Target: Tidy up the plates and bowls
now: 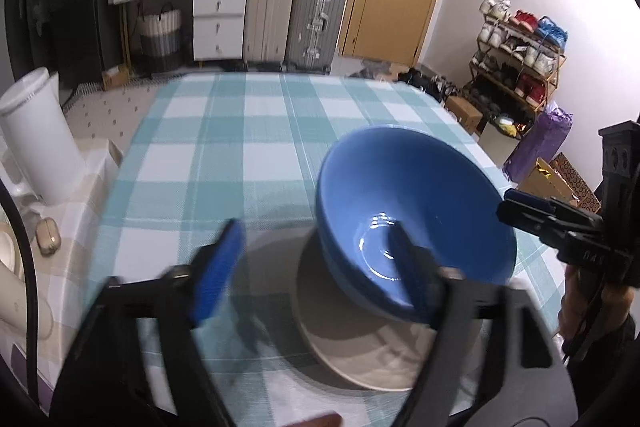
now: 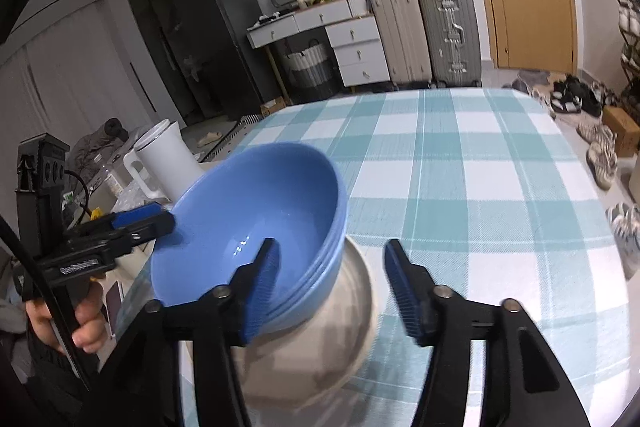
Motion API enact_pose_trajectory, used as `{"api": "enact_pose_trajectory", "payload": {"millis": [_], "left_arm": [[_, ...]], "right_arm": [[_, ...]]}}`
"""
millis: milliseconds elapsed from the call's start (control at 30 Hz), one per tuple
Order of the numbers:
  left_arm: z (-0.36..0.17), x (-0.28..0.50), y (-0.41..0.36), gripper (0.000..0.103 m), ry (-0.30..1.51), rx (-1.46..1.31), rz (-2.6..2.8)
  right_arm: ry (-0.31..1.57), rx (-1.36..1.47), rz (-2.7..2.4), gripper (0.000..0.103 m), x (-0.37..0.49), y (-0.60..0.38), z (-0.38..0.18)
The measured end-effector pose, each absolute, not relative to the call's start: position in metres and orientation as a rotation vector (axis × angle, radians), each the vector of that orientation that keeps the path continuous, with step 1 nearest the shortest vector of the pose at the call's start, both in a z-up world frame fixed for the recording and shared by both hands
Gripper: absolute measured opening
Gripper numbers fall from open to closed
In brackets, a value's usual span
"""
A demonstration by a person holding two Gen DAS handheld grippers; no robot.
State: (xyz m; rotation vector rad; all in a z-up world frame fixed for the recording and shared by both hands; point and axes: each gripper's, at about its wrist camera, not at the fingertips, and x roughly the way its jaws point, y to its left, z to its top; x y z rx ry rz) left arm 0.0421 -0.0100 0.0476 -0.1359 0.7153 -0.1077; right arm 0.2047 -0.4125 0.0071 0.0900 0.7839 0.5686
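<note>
Left gripper [image 1: 316, 259], jaws spread wide: one blue pad [image 1: 218, 269] hangs over the checked tablecloth [image 1: 224, 131], the other dips inside the blue bowl [image 1: 412, 211]; neither presses on the rim, though motion blur smears both pads. Right gripper [image 2: 330, 279], jaws likewise apart: its inner pad [image 2: 262, 291] stands within the bowl's [image 2: 248, 223] hollow, the outer one clear of it over the cloth [image 2: 480, 163]. Between and just ahead of both claws the bowl sits tilted on a beige plate [image 2: 352, 307]; in the right wrist view stacked rims show at its side, so several bowls seem nested, their count unclear. Plate's near edge is blurred and partly hidden behind the fingers. In the left wrist view, the right claw [image 1: 524, 213] enters at the frame's edge, its lower part cut off. Beyond the left claw a white jug [image 2: 168, 159] stands off the cloth, partly masked by the bowl
</note>
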Motion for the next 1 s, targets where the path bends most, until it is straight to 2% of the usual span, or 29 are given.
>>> {"api": "enact_pose_trajectory", "payload": {"millis": [67,133,167,467,1000], "left_arm": [[0.051,0.031,-0.005,0.085,0.675,-0.11,-0.113],[0.052,0.023,-0.002,0.092,0.656,-0.091,-0.119],[0.051,0.017,0.001,0.102,0.64,-0.079,-0.13],[0.034,-0.009,0.017,0.102,0.578,-0.075,-0.147],[-0.014,-0.023,0.007,0.102,0.483,-0.026,-0.194]], "right_arm": [[0.742,0.072,0.597,0.088,0.2,-0.418,0.009],[0.714,0.056,0.618,0.098,0.195,-0.422,0.011],[0.691,0.048,0.631,0.102,0.192,-0.425,0.011],[0.544,-0.012,0.696,0.102,0.167,-0.439,0.001],[0.507,-0.03,0.779,0.102,0.148,-0.454,-0.021]]}}
